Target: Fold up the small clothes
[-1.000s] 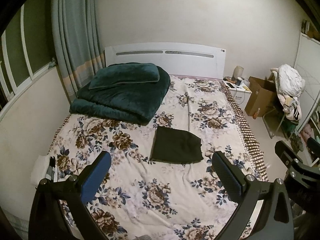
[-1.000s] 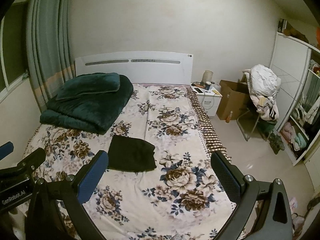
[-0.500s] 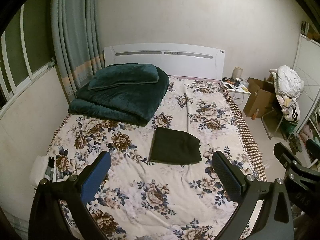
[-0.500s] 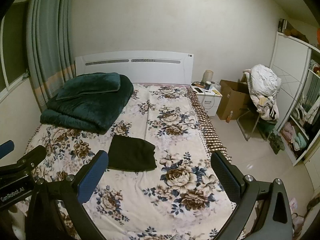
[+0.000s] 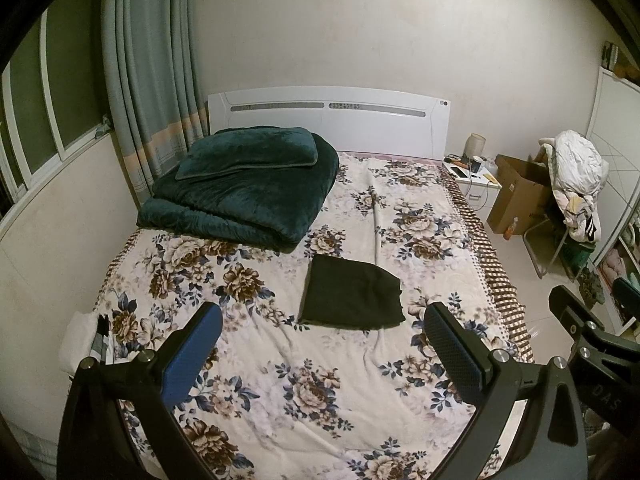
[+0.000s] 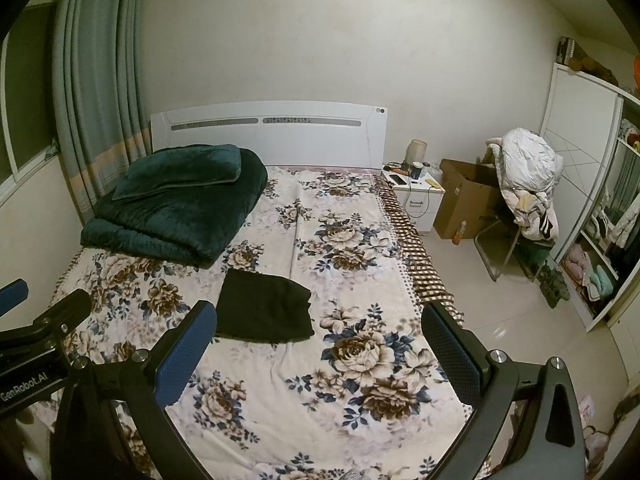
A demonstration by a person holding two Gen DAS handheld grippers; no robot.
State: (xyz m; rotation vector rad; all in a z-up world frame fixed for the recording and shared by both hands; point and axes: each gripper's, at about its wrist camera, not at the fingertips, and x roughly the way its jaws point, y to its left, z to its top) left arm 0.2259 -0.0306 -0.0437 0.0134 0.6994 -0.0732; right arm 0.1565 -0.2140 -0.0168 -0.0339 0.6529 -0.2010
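The left gripper is hanging above the foot of the bed with its fingers spread wide, nothing between them. The right gripper is hovering beside it in the same way, jaws gaping and empty (its black frame is also showing at the right edge of the left wrist view). Both are sitting well apart from the cloth.

The folded dark garment is lying flat on the floral bedspread, roughly in the middle of the bed, as a neat near-rectangle with its right edge slightly uneven. In the right wrist view the same garment is showing just past the blue pad of the left finger.

Farther up, a folded dark green blanket is resting near the white headboard, with a matching pillow on top. A curtain is hanging at the left. Right of the bed, a nightstand, a cardboard box and a chair heaped with clothes are standing on the tiled floor.
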